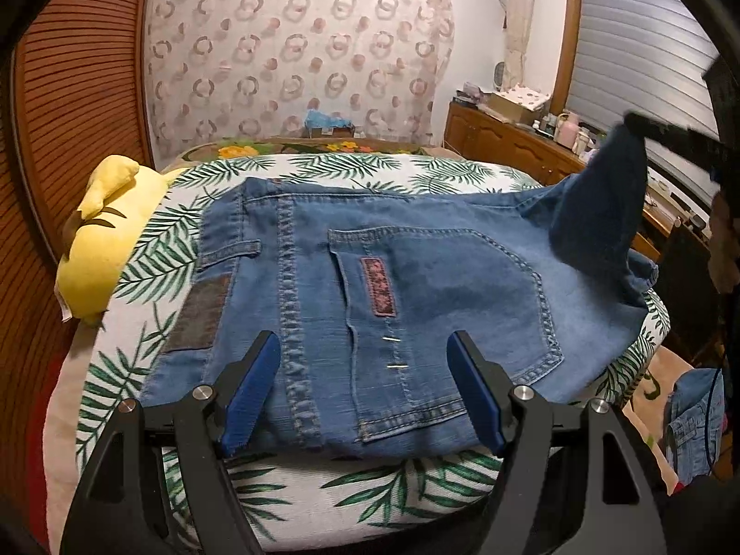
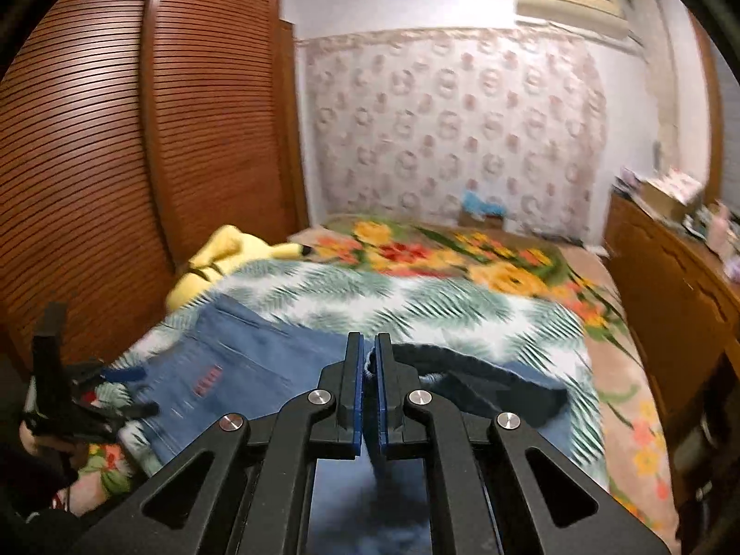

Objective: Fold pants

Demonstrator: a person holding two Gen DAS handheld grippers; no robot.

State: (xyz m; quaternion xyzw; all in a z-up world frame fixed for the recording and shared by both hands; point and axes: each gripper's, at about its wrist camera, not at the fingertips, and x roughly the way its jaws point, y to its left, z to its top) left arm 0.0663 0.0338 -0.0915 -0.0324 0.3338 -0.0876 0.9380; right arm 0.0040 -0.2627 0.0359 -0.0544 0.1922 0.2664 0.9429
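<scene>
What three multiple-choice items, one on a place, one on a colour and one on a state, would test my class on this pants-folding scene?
1. Where does the plush toy lie?
A. on the jeans
B. beside the jeans, near the wardrobe
C. on the dresser

2. What colour are the gripper pads?
A. blue
B. red
C. white

3. How does the right gripper stand?
A. wide open
B. shut on nothing
C. shut on the jeans

Answers:
1 B, the yellow toy sits at the bed's edge next to the slatted wardrobe.
2 A, both views show blue pads.
3 C, denim of the jeans is pinched between its pads, while the left gripper stands open.
</scene>
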